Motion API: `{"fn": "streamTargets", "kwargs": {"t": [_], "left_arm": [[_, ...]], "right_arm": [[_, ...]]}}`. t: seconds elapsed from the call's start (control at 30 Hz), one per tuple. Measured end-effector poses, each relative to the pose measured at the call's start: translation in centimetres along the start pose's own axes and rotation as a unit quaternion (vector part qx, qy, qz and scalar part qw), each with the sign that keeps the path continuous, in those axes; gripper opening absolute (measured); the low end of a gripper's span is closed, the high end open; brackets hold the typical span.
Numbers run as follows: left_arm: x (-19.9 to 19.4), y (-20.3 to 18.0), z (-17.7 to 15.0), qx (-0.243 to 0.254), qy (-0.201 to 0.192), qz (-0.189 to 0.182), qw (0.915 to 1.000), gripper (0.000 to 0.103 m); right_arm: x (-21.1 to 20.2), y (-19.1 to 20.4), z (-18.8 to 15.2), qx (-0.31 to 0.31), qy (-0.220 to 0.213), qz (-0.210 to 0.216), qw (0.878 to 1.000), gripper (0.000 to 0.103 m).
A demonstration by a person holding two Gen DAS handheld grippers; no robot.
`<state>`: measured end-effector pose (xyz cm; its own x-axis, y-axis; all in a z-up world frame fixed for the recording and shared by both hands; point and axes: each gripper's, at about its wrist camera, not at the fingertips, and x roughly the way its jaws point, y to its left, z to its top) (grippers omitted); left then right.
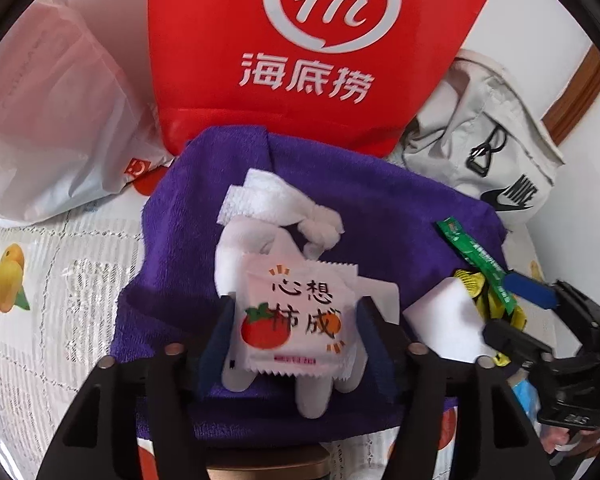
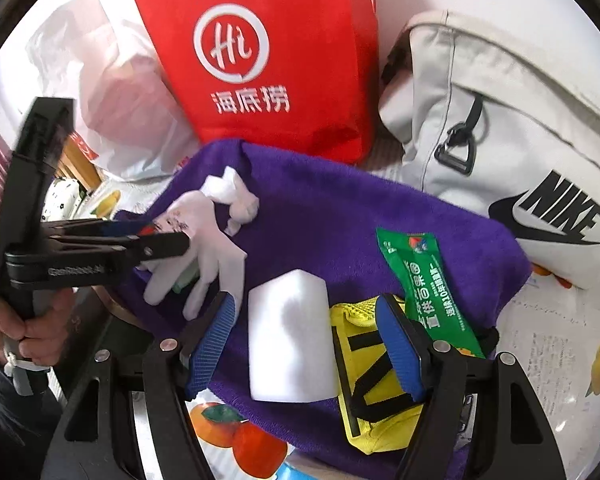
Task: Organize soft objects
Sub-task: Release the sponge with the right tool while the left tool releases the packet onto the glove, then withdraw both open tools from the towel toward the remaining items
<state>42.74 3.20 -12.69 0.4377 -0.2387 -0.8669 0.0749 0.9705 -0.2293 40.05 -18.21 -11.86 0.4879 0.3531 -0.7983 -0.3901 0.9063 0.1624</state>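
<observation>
A purple towel [image 1: 380, 208] [image 2: 320, 220] lies spread on the table with the soft things on it. In the left wrist view my left gripper [image 1: 294, 336] stands open around a white tissue packet [image 1: 292, 320] with a persimmon print, which rests on a white glove [image 1: 260, 248] [image 2: 216, 256]. A knotted white cloth strip [image 1: 276, 204] lies just beyond. In the right wrist view my right gripper [image 2: 306, 344] is open over a white sponge block [image 2: 288, 336] and a yellow mesh pouch [image 2: 364, 400], its pads clear of both. A green sachet [image 2: 424, 280] lies on the pouch.
A red paper bag [image 1: 300, 60] stands behind the towel, a white plastic bag [image 1: 52, 120] to its left and a grey Nike bag [image 2: 500, 140] to its right. The tablecloth [image 1: 40, 280] has a fruit print. A hand [image 2: 28, 320] holds the left gripper [image 2: 168, 236].
</observation>
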Motion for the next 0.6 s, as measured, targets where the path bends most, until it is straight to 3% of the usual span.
{"fn": "streamTargets", "kwargs": {"t": [0.3, 0.47, 0.6], "left_arm": [[-1.6, -0.5, -0.1, -0.004, -0.005, 0.011, 0.9999, 0.069], [-4.2, -1.7, -0.4, 0.012, -0.032, -0.007, 0.9994, 0.069], [-7.3, -2.9, -1.1, 0.024, -0.072, -0.042, 0.9962, 0.069]], "right_arm": [[-2.8, 0.4, 0.3, -0.002, -0.018, -0.022, 1.000, 0.072], [-4.7, 1.0, -1.0, 0.006, -0.014, -0.027, 1.000, 0.072], [-6.5, 2.0, -3.5, 0.017, -0.004, -0.027, 0.999, 0.072]]}}
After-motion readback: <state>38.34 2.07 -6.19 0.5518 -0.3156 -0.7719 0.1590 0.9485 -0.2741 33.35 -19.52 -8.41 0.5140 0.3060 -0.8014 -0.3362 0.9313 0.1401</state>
